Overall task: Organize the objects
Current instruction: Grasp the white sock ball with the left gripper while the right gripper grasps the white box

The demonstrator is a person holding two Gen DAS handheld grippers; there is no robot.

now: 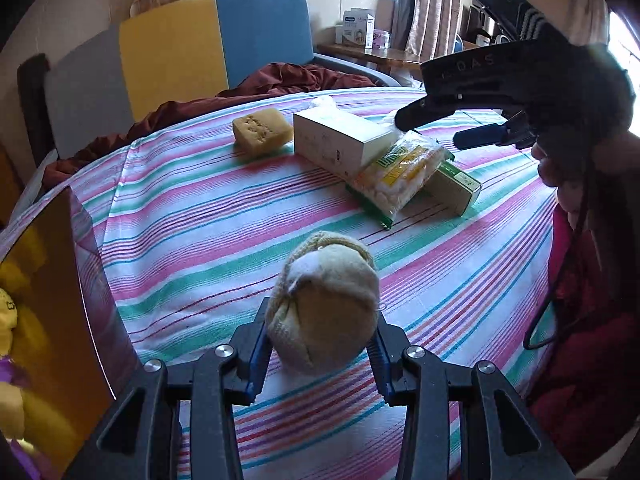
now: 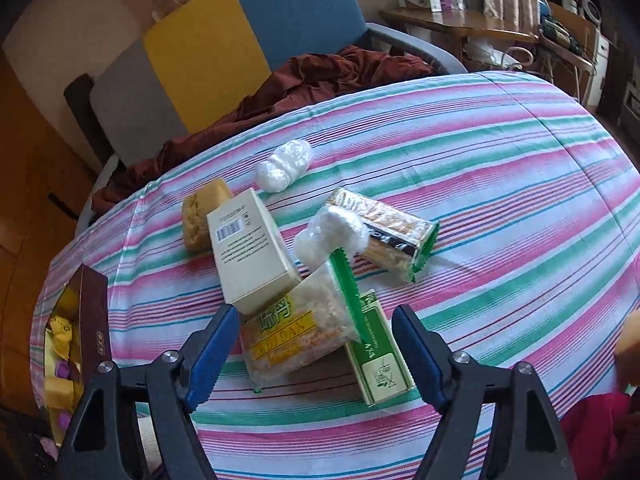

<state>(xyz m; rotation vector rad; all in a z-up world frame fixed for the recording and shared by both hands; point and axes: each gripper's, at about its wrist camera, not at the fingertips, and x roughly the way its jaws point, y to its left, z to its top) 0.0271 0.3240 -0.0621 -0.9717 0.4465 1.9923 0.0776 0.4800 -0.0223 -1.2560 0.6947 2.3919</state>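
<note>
My left gripper (image 1: 320,344) is shut on a beige knitted ball (image 1: 324,304), held just above the striped tablecloth (image 1: 192,216). My right gripper (image 2: 312,352) is open above a pile: a yellow-labelled snack bag (image 2: 296,332), a green and white box (image 2: 380,356) under it, and a white box (image 2: 250,252). The right gripper also shows in the left wrist view (image 1: 440,128), hovering over the same pile. A yellow sponge block (image 1: 262,130), a second snack pack (image 2: 384,232) and two clear plastic wads (image 2: 284,166) lie nearby.
A brown box (image 2: 94,320) with yellow and purple packets stands at the table's left edge. A chair with grey, yellow and blue panels (image 2: 208,52) and a dark red cloth (image 2: 320,76) sit behind the table. A wooden side table (image 2: 460,24) stands at the back right.
</note>
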